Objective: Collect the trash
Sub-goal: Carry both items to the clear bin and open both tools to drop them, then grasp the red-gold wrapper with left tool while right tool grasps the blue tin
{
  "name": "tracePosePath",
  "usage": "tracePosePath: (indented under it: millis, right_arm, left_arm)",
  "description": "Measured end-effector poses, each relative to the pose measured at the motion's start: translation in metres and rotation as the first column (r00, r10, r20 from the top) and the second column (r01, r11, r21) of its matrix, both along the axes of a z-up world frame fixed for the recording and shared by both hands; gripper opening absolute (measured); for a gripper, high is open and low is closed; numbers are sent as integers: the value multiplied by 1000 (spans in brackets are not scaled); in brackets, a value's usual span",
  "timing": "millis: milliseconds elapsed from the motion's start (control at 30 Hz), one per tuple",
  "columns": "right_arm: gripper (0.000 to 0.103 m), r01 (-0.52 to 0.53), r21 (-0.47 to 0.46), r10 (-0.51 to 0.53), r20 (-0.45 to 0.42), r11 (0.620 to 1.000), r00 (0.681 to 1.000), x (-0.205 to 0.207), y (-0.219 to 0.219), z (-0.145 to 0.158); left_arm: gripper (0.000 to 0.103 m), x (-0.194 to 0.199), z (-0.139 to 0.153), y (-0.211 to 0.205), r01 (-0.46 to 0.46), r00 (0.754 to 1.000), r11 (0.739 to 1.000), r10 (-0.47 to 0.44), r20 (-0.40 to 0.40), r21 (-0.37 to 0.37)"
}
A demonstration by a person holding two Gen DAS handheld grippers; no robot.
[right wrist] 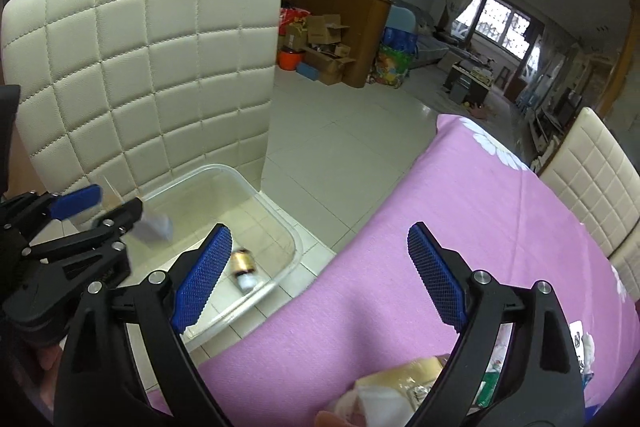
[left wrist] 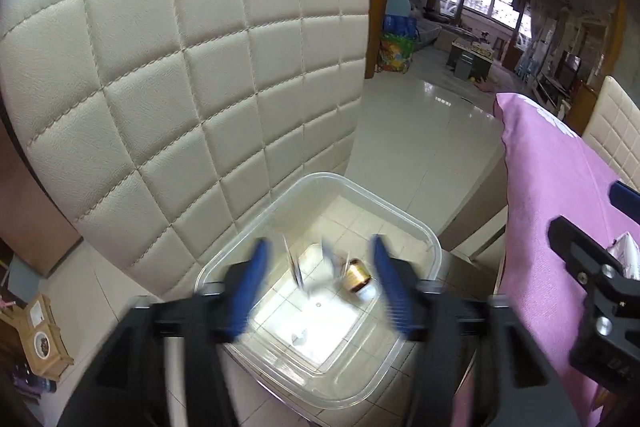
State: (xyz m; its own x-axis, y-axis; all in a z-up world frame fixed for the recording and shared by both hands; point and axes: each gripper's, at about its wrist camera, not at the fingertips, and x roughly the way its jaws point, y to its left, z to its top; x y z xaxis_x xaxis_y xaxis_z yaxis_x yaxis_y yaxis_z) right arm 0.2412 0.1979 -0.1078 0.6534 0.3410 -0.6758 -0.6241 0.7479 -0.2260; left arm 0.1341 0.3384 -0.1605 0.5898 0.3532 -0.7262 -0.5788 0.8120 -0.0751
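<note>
A clear plastic bin point(left wrist: 416, 227) stands on the tiled floor beside a cream quilted chair. A small brown bottle with a white cap point(left wrist: 358, 279) lies in it; it also shows in the right wrist view point(right wrist: 244, 267). My left gripper point(left wrist: 320, 291) is open above the bin, blurred, with a pale scrap of paper point(left wrist: 296, 267) in the air between its fingers; the scrap shows in the right wrist view point(right wrist: 156, 227) just off the left gripper's tip. My right gripper point(right wrist: 320, 275) is open and empty over the pink tablecloth point(right wrist: 460, 207). Crumpled wrappers point(right wrist: 400, 387) lie below it.
The cream chair back point(left wrist: 180, 67) rises right behind the bin. A second cream chair point(right wrist: 592, 163) stands at the table's far side. Cardboard boxes point(right wrist: 324, 43) and bags sit far back on the floor. The table edge runs close to the bin's right side.
</note>
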Motion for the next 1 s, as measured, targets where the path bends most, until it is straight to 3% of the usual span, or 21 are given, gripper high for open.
tracePosePath:
  millis: [133, 600, 833, 1000]
  right_arm:
    - [89, 11, 10, -10, -3, 1000, 1000, -1, -8, 3]
    - [89, 67, 40, -68, 32, 997, 997, -20, -56, 19]
    - [89, 200, 38, -202, 55, 979, 978, -29, -131, 33]
    - [89, 343, 20, -343, 75, 939, 936, -34, -205, 34]
  left_arm:
    - [78, -2, 1, 0, -21, 1000, 1000, 21, 9, 1]
    - [78, -15, 20, -34, 48, 999, 999, -48, 25, 2]
    - [78, -16, 44, -97, 194, 981, 981, -195, 25, 28]
    - [78, -6, 55, -164, 353, 936, 935, -353, 10, 37]
